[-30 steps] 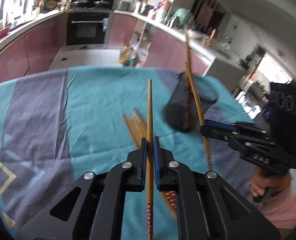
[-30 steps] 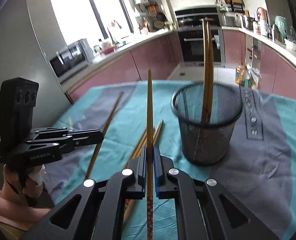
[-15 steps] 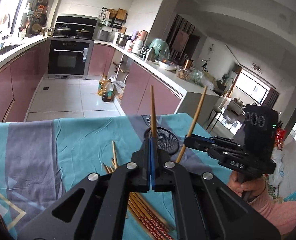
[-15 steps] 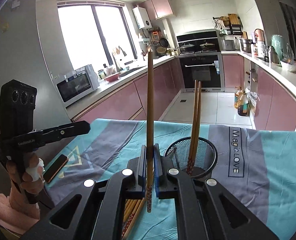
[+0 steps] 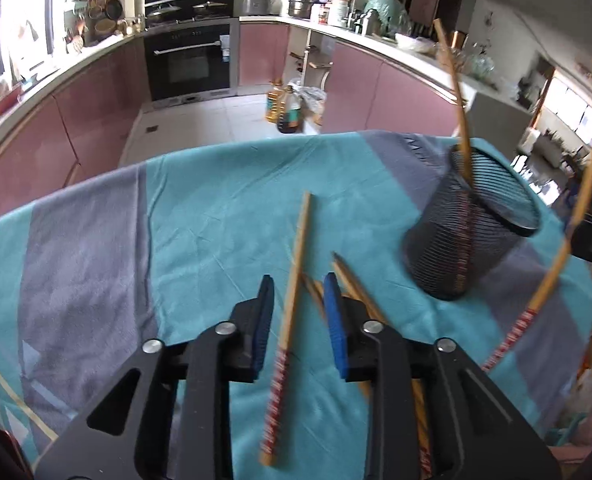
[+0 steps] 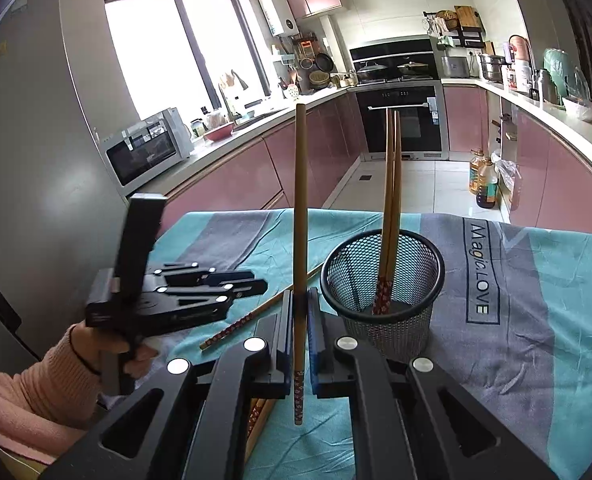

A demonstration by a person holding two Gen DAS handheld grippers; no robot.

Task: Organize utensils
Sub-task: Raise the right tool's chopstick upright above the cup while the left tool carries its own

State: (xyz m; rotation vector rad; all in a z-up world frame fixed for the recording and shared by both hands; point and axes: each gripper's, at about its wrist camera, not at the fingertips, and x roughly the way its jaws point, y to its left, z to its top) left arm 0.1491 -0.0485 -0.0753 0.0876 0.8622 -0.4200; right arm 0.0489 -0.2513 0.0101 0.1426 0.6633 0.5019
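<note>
Left chopstick [image 5: 292,292] newly loose between spread jaws; right jaws pinching another [image 6: 300,216] upright.

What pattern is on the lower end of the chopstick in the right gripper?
Red with small white floral dots on the chopstick; the rest is plain bamboo. Clearest in the right wrist view.

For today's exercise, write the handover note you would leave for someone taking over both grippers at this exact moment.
Left gripper: open, holding nothing; a loose chopstick lies between its fingers, blurred.
Right gripper: shut on an upright chopstick, patterned end down, beside the mesh holder.
Done: two chopsticks stand in the holder.
Left: drop the held one in, then collect the loose one and the pile on the teal cloth.
</note>
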